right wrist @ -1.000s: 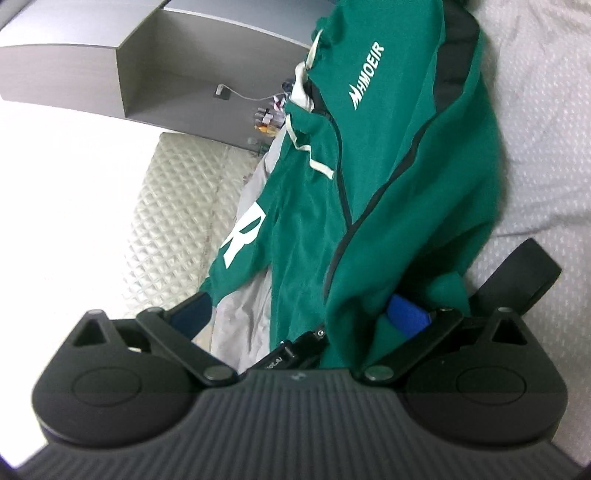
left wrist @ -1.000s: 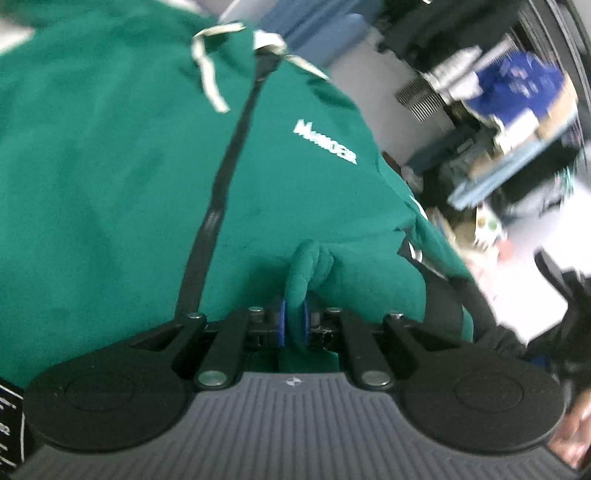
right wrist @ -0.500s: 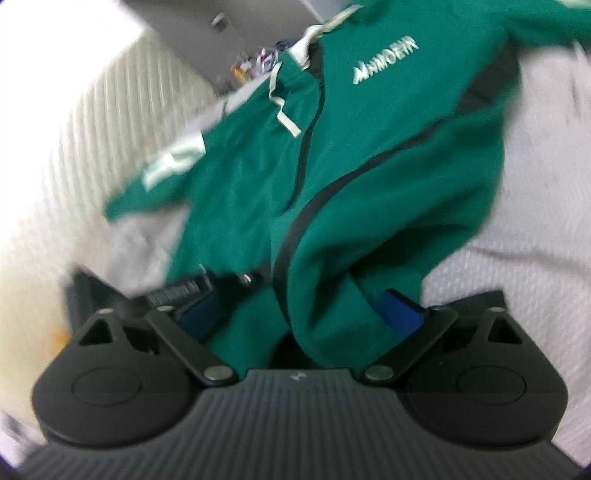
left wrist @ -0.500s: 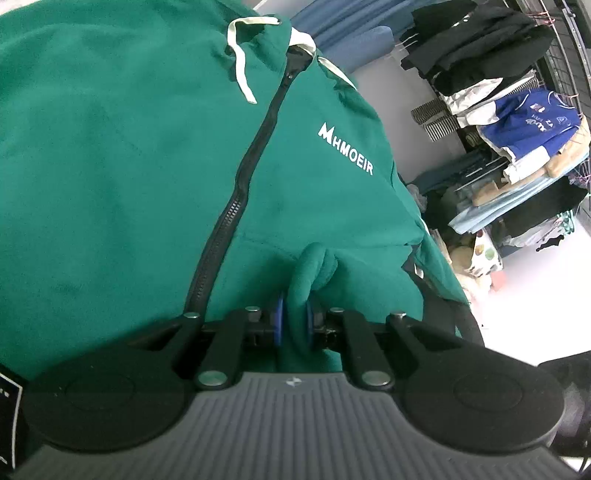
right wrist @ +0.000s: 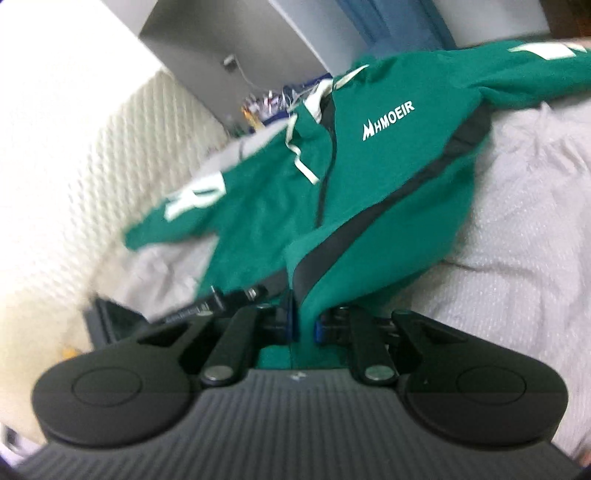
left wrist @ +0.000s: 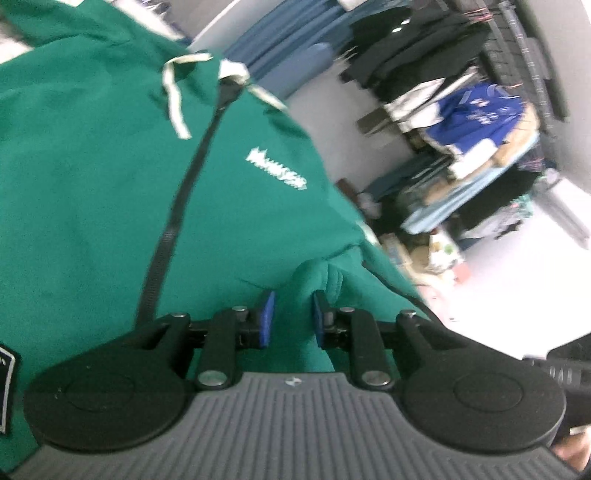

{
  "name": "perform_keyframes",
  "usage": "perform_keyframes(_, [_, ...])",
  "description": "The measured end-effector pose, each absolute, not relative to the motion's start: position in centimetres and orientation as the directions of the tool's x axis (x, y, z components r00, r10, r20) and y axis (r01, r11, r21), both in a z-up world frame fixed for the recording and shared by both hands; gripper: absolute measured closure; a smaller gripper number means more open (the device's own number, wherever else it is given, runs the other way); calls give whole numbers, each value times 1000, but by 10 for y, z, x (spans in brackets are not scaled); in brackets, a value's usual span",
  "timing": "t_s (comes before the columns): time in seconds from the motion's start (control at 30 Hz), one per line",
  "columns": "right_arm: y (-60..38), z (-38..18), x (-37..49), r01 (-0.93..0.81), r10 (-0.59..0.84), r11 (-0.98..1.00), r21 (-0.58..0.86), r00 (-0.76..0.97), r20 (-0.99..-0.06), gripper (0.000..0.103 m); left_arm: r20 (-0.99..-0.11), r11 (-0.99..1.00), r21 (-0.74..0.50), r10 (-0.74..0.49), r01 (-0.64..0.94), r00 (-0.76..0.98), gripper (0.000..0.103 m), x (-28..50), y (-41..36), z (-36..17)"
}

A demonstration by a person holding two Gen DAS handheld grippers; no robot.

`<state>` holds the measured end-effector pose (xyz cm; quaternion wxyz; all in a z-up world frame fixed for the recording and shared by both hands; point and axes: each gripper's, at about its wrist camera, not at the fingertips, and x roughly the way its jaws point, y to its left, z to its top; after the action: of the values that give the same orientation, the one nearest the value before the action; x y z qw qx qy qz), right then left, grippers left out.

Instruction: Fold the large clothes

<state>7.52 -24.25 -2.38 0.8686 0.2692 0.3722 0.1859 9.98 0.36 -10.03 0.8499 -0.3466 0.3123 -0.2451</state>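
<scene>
A green zip hoodie [left wrist: 92, 184] with white drawstrings and a white chest logo fills the left wrist view. My left gripper [left wrist: 292, 317] has its jaws opening; a bunched fold of the green fabric [left wrist: 314, 273] still stands between the blue pads [left wrist: 267, 317], which no longer pinch it. In the right wrist view the hoodie [right wrist: 369, 192] is spread over a pale bedspread [right wrist: 517, 221], sleeves out to both sides. My right gripper [right wrist: 304, 325] is shut on the hoodie's lower edge, beside the black side stripe [right wrist: 369, 221].
A rack of hanging and stacked clothes [left wrist: 461, 110] stands beyond the bed on the right of the left wrist view. A cream quilted panel [right wrist: 92, 166] and a grey cabinet [right wrist: 221, 22] lie behind the hoodie. A black gripper part [right wrist: 207, 306] pokes out under the hem.
The left jaws have parted from their tight pinch on the green fold. The right jaws, wide apart before, have closed on the hoodie's lower edge, and the right view has rolled and lifted.
</scene>
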Motion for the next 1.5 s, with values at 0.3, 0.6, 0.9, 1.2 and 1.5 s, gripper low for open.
perform_keyframes(0.3, [-308, 8, 41, 106, 439, 761, 640, 642, -628, 91, -332, 618, -719, -708, 319, 623, 64, 65, -19, -86])
perform_keyframes(0.6, [-329, -35, 33, 318, 284, 807, 498, 530, -799, 89, -606, 783, -556, -612, 280, 509, 64, 58, -70, -120])
perform_keyframes(0.9, [-335, -27, 24, 329, 260, 793, 512, 578, -774, 53, -643, 823, -486, -564, 293, 518, 64, 51, -81, -125])
perform_keyframes(1.2, [-326, 16, 29, 174, 280, 833, 525, 686, -672, 31, -580, 865, -381, -500, 328, 643, 43, 50, -57, -63])
perform_keyframes(1.5, [-287, 43, 173, -40, 388, 855, 517, 712, -586, 31, -493, 881, -379, -451, 284, 744, 25, 176, -2, 5])
